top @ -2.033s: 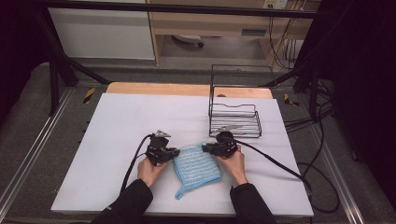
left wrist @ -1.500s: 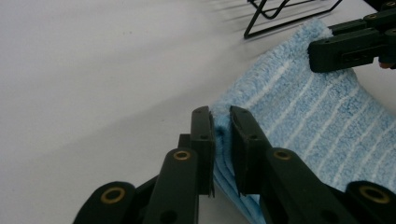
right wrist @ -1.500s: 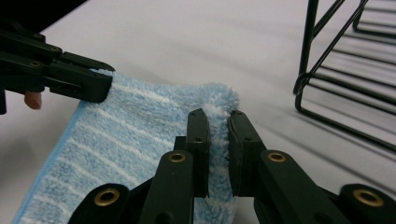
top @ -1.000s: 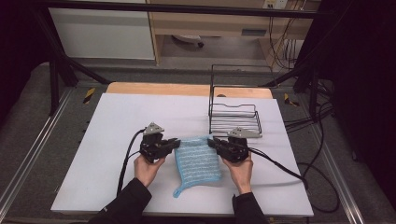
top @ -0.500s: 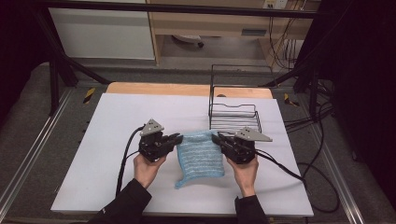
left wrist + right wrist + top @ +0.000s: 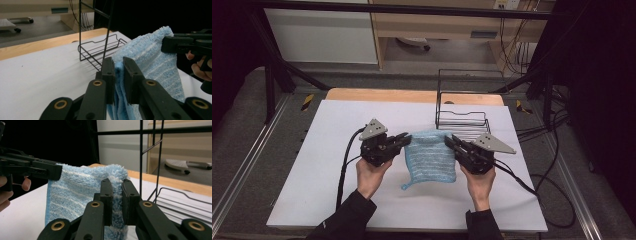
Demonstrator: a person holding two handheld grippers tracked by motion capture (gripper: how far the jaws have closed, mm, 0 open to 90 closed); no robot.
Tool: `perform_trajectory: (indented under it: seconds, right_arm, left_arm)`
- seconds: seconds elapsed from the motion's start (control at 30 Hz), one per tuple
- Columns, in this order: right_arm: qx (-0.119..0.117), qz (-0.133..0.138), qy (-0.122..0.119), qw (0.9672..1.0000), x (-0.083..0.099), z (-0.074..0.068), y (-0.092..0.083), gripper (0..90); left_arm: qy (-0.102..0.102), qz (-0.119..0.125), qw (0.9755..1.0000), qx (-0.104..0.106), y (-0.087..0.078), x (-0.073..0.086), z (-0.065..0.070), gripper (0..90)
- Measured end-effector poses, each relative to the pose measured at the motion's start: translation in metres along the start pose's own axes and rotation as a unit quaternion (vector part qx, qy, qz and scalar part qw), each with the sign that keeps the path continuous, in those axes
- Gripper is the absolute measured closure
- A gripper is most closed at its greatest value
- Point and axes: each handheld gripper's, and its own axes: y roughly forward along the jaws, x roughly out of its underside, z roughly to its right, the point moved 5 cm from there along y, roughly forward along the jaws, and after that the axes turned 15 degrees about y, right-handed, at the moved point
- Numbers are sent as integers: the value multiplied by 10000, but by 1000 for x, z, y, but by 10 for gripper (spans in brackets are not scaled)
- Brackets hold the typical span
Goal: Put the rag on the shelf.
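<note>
Blue striped towel (image 6: 430, 157) hangs spread between the two claws above the white surface (image 6: 327, 150), its lower edge and small corner loop close over the surface. Left claw (image 6: 404, 138) pinches the towel's upper left corner, jaws pressed onto the folded terry cloth. Right claw (image 6: 449, 141) pinches the upper right corner the same way. Black wire rack (image 6: 462, 117) stands just behind the towel, near the surface's far edge.
</note>
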Motion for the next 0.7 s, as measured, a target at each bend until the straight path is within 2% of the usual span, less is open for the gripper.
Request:
perform_trajectory:
  seconds: [0.23,0.7]
  right_arm:
    - [84,297,-61,9995,-21,-2,-11,817]
    - [201,687,-236,9972,-52,-5,-22,819]
  left_arm:
    - [-8,253,9997,41,4,-17,1,799]
    - [148,625,9979,-22,8,-54,2,800]
